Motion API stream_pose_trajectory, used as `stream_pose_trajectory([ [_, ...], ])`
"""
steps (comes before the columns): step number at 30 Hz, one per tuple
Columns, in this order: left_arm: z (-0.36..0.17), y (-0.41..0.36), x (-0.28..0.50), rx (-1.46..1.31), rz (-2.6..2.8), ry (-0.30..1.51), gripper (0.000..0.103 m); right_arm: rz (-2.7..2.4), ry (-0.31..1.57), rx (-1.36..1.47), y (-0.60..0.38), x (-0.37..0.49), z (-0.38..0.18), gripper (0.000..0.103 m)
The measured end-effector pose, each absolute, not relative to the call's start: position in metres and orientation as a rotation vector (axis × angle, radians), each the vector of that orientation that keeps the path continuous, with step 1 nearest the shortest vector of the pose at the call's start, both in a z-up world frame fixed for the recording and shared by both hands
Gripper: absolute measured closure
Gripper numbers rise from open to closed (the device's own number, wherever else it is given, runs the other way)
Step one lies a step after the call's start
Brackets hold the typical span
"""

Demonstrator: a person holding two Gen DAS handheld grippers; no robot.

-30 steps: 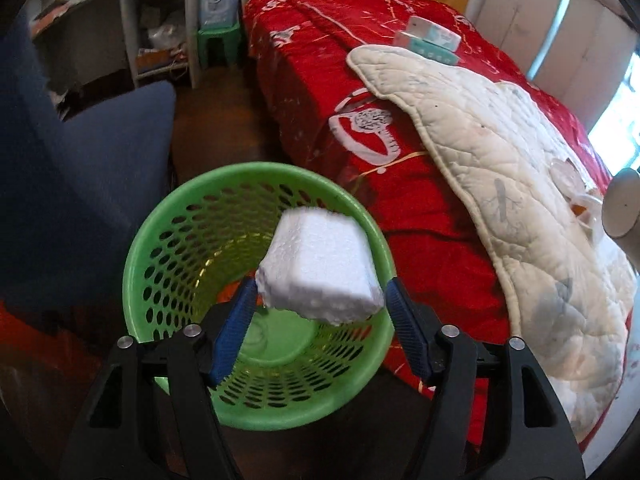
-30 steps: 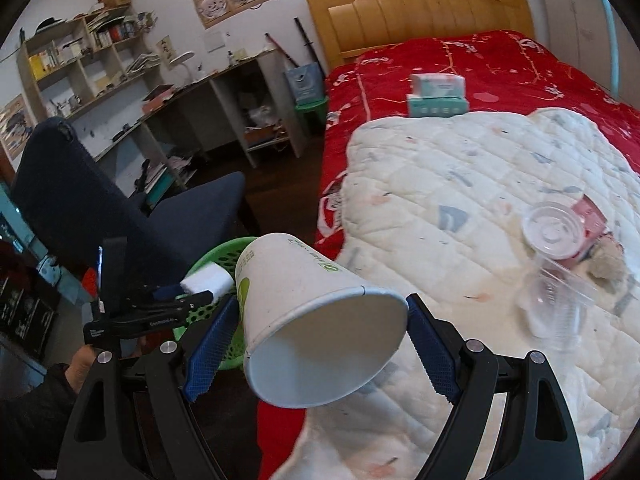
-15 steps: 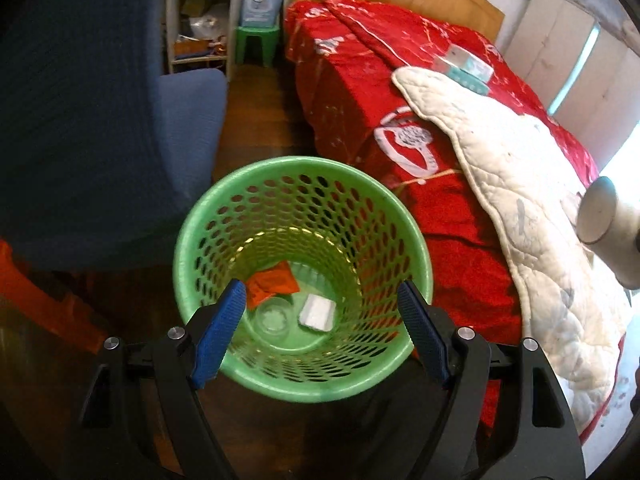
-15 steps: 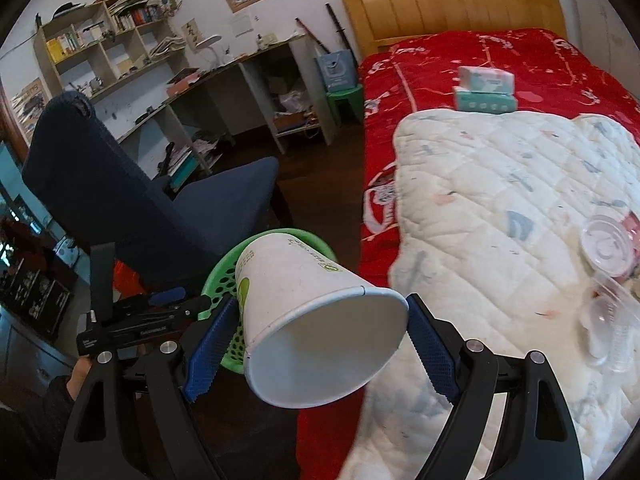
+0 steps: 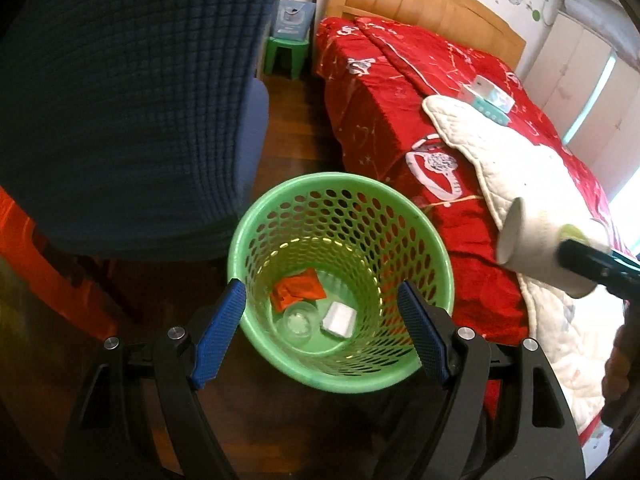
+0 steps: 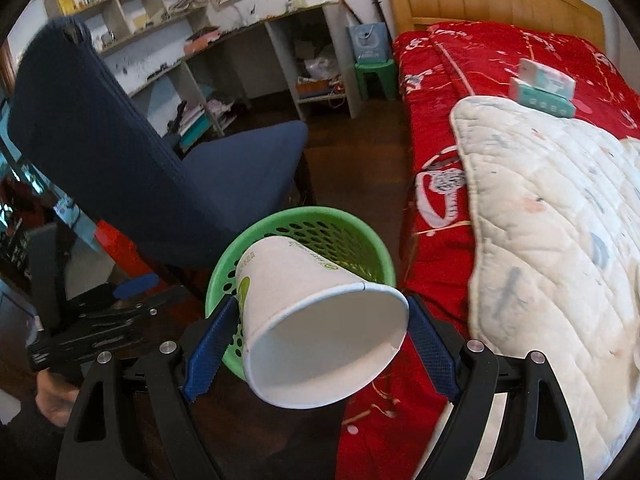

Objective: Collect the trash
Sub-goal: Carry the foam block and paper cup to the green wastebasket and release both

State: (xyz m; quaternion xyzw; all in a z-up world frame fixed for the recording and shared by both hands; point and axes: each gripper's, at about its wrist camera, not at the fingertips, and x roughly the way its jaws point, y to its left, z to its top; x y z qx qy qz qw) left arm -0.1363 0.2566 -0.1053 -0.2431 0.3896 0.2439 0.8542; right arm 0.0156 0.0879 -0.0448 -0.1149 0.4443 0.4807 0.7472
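Bedroom floor: basket (image 6: pixel 300 248) stands just beyond the right hand-held gripper (image 6: pixel 320 344), which grasps the cup (image 6: pixel 316 320) sideways; the left hand-held gripper (image 5: pixel 320 336) is released.

Navy chair (image 6: pixel 132 168) stood by the red bedspread (image 6: pixel 448 92), dark wood floor (image 6: pixel 360 152) between them. White quilted pad (image 6: pixel 560 208) lay over the bedspread — two stacked tissue packs (image 6: pixel 544 88) just beyond its far edge. Wooden headboard (image 6: pixel 492 0) behind. Small green stool (image 6: pixel 374 76) beside the bed, a blue bag (image 6: pixel 368 46) on it. Cluttered desk and shelves (image 6: pixel 160 32) along the wall — contents too small to tell.
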Motion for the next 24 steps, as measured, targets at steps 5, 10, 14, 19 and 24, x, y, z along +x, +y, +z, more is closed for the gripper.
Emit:
stream_pose_trajectory([
  [5, -0.111, 0.264, -0.142, -0.543, 0.521, 0.819, 0.026, 1.051, 0.975, -0.3, 0.117, 0.013, -0.056, 0.02],
  [10, -0.115, 0.267, -0.144, -0.564, 0.526, 0.822, 0.026, 1.049, 0.981, -0.28, 0.122, 0.017, -0.059, 0.015],
  [14, -0.114, 0.266, -0.141, -0.566, 0.52, 0.819, 0.026, 1.04, 0.972, -0.261, 0.107, 0.017, -0.054, 0.015],
  [19, -0.108, 0.254, -0.13, -0.54, 0.492, 0.812, 0.026, 0.998, 0.958, -0.219, 0.072, 0.021, -0.044, 0.013],
  [24, -0.103, 0.241, -0.117, -0.522, 0.457, 0.814, 0.026, 0.933, 0.954, -0.169, 0.027, 0.026, -0.04, 0.013],
])
